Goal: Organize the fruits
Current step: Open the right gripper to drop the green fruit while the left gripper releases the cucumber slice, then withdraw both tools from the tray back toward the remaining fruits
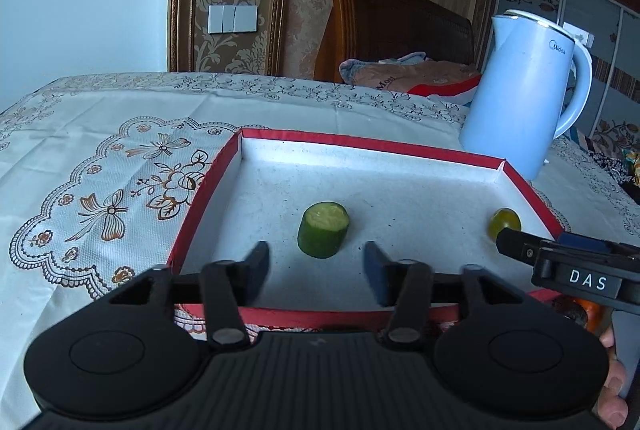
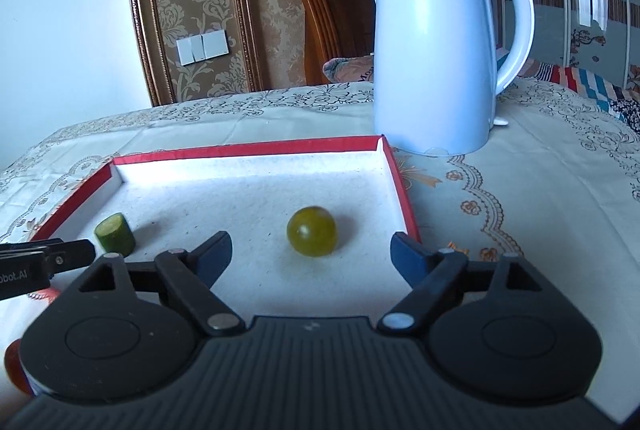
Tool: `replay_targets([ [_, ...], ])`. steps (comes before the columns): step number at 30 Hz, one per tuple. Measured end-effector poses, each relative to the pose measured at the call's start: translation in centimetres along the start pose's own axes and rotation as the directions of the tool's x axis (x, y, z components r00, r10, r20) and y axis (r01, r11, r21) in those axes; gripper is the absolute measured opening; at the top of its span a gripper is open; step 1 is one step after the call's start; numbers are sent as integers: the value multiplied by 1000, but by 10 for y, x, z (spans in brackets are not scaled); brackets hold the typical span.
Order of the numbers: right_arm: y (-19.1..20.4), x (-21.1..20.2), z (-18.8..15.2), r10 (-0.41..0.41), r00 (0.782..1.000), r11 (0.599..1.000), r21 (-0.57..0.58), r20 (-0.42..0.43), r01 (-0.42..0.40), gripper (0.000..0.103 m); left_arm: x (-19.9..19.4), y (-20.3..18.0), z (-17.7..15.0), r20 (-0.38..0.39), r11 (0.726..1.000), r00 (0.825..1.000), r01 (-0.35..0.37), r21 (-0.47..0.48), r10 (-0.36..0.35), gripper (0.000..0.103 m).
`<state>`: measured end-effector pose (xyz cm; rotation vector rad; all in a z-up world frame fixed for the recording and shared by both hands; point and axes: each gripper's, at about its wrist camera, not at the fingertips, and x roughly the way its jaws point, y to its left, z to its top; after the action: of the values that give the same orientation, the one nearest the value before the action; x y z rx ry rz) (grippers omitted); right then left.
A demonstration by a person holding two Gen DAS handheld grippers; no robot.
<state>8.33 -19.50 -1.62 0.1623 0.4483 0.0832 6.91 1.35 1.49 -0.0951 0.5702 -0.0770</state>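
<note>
My left hand-held gripper (image 1: 316, 262) hangs over the near edge of the red-rimmed tray (image 1: 360, 139) with its jaws apart and nothing between them, the cucumber chunk (image 1: 323, 229) standing upright on the tray's white floor just beyond the fingertips. My right hand-held gripper (image 2: 311, 250) is spread wide and empty too, and the round green fruit (image 2: 312, 236) sits free on the tray floor just ahead of its gap. The tray rests on the bench (image 2: 520, 189) under a floral cloth, with a pale blue kettle (image 2: 432, 45) behind its far right corner.
</note>
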Motion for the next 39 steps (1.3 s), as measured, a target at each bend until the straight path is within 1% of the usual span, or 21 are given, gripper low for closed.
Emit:
replay_targets([
  [3,-1,-8,-4,8,1000,1000,9,6,-8,87,-7,-5,-3,40,999,999,-19,38,18,58],
  [7,-3,-18,-10,28,1000,999,28,11,-29,87,-11,-9,-8,43,998,999,-12,66,9,58],
  [12,-3,-33,-16,24,999,999,20,47,-25,90,-26,-8,-16,60,998,998,9,61,-13,59],
  [14,-3,-37,-18,28,998,999,21,56,-30,90,-30,-7,-19,65,998,998,10,57,-13,61],
  [15,-3,-39,-18,27,998,999,18,59,-29,90,-32,-6,-21,66,999,998,9,53,-12,63],
  [18,-2,-42,-20,23,998,1000,9,63,-23,91,-36,-4,-23,73,999,997,14,49,-17,64],
  [23,-2,-48,-25,26,998,1000,1,56,-26,92,-42,-4,-28,87,998,996,2,55,-7,64],
  [29,-1,-62,-34,21,997,1000,-10,78,-20,99,-54,3,-36,98,999,995,15,46,-20,64],
  [31,-4,-68,-38,26,996,1000,3,88,-27,100,-58,6,-39,99,998,994,32,47,-36,72],
  [34,-11,-76,-43,30,994,999,38,102,-35,103,-64,10,-46,103,997,993,53,49,-58,72],
  [37,-22,-82,-48,44,992,993,102,120,-57,103,-66,12,-51,77,997,995,67,46,-70,72],
  [39,-31,-83,-49,52,991,985,155,124,-71,103,-67,10,-53,79,997,995,57,53,-61,72],
])
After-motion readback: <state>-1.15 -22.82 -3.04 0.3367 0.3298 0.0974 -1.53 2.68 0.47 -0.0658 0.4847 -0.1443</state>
